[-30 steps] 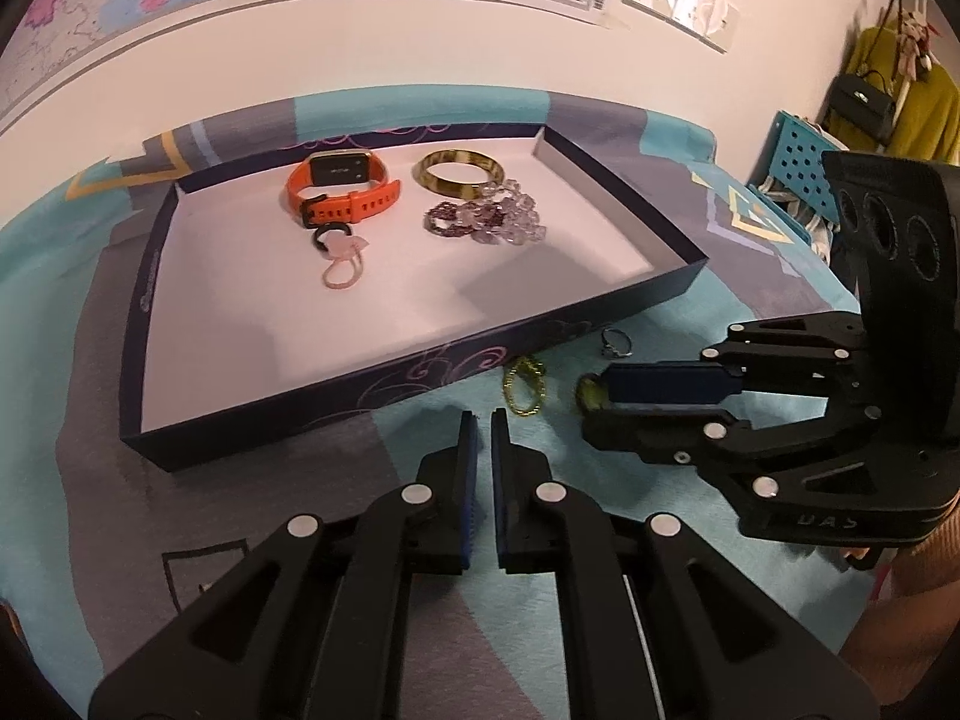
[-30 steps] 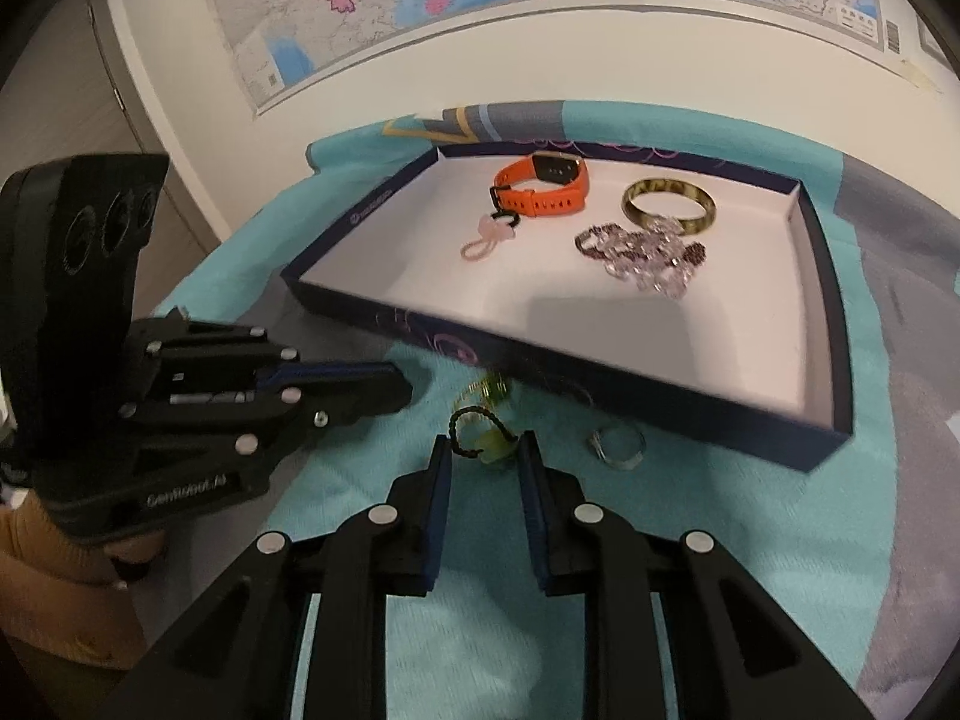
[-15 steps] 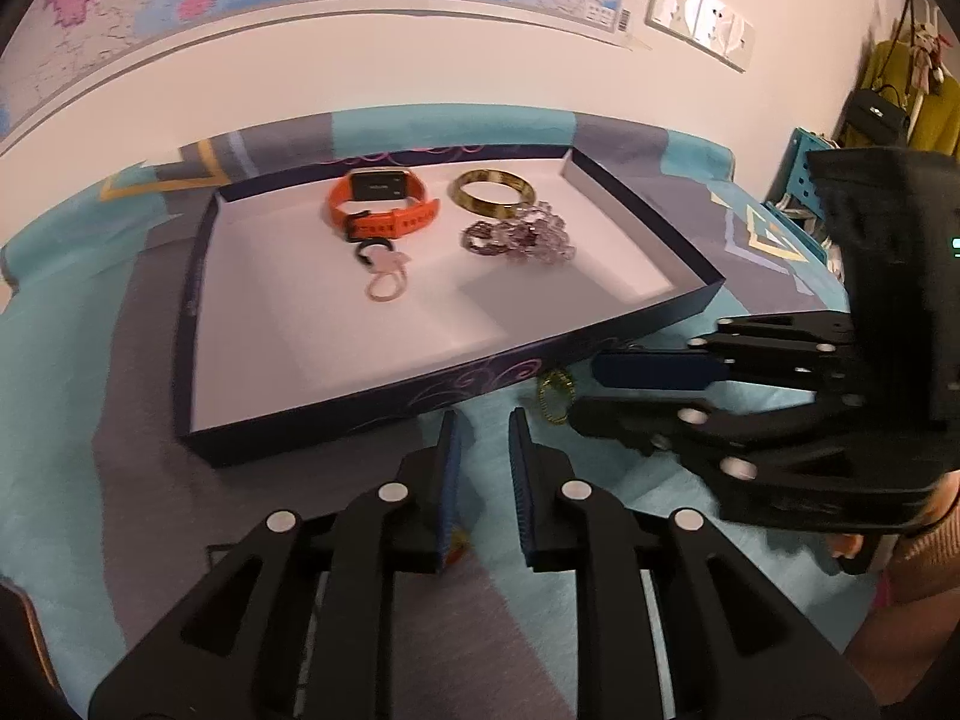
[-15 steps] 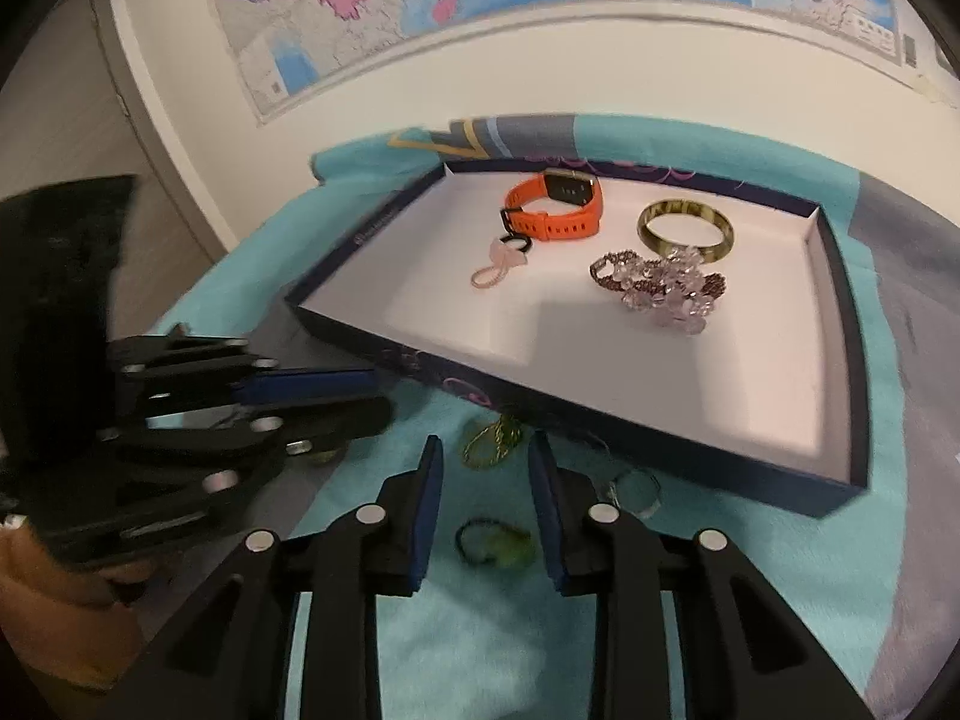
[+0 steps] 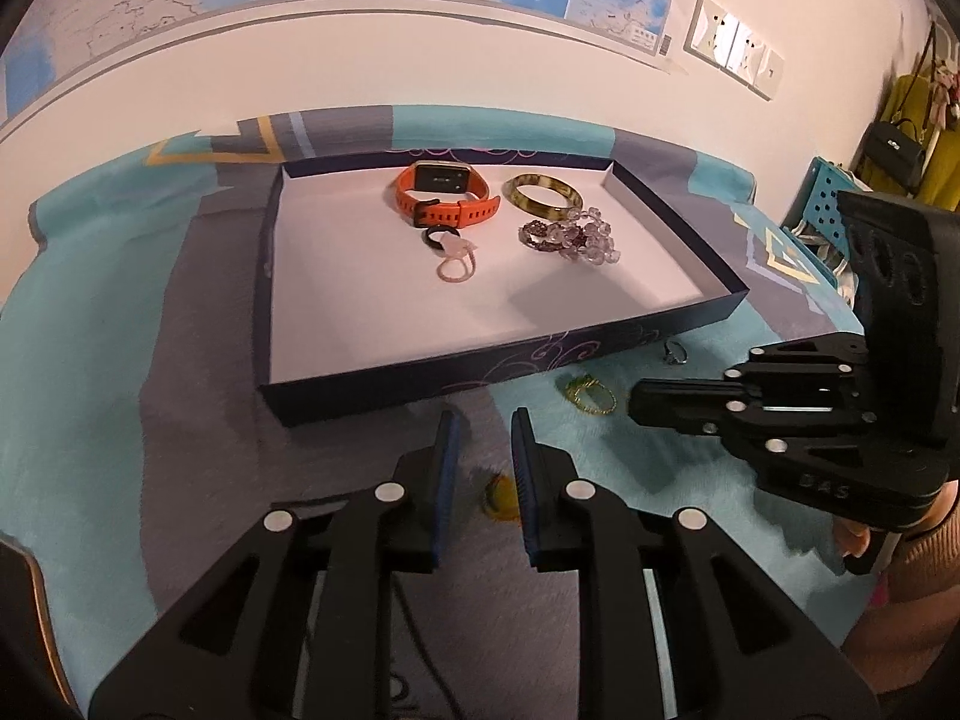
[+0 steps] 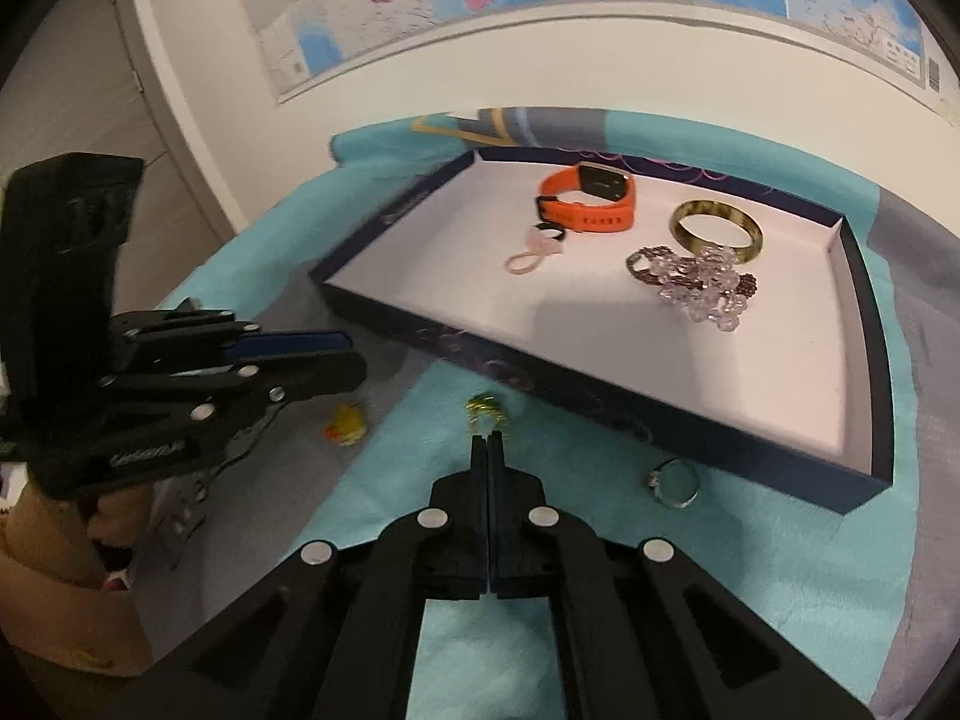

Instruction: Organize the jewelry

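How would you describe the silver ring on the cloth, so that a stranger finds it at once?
Find the dark blue tray on the turquoise cloth. Just outside its near wall lies the silver ring. Unlike the gold chain with a green stone nearby, it is a plain metal band.

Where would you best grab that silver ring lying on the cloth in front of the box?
Probably from above, pinching the silver ring across its thin band. It lies flat on the soft cloth, hoop facing up, so a sideways approach finds little to catch. Avoid the small setting on its left, which seems likelier to slip.
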The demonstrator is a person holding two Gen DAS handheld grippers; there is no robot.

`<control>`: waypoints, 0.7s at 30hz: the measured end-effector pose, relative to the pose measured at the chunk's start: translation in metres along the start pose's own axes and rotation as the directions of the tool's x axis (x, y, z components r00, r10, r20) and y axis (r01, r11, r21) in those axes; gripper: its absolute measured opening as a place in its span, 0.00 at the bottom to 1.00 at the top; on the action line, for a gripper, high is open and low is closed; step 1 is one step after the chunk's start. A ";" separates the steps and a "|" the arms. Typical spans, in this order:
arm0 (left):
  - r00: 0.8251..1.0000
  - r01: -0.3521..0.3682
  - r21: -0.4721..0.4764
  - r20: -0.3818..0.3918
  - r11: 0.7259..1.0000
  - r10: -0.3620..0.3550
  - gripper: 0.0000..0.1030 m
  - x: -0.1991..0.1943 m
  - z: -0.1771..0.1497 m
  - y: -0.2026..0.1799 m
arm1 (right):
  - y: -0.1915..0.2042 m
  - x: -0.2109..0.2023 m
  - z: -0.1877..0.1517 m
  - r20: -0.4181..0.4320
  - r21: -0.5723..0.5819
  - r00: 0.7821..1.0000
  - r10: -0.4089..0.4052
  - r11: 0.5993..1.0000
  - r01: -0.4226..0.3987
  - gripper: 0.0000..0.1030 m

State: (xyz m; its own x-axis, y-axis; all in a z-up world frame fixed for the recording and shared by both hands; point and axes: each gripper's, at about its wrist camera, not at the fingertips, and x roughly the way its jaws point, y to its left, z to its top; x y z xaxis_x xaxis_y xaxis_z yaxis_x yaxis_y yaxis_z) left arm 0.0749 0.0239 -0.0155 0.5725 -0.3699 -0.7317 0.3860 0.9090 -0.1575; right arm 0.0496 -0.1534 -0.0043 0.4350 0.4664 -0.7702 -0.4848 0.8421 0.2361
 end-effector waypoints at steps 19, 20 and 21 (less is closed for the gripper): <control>1.000 0.003 0.040 -0.003 0.999 -0.003 0.31 -0.012 -0.021 -0.005 | 0.001 0.018 0.009 -0.006 -0.004 0.997 -0.072 0.997 0.072 0.28; 1.000 0.002 0.044 -0.004 0.999 -0.002 0.31 -0.012 -0.021 -0.006 | 0.002 0.020 0.010 -0.006 -0.010 0.997 -0.081 0.997 0.081 0.28; 1.000 0.002 0.048 -0.006 0.999 -0.002 0.32 -0.011 -0.022 -0.007 | 0.003 0.020 0.011 -0.006 -0.015 0.996 -0.084 0.996 0.084 0.28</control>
State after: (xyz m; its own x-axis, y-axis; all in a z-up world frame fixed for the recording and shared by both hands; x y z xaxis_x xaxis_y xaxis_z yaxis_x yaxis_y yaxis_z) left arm 0.0495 0.0257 -0.0211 0.5673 -0.3704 -0.7355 0.4218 0.8978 -0.1268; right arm 0.0653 -0.1385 -0.0129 0.4698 0.3923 -0.7908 -0.4580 0.8741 0.1615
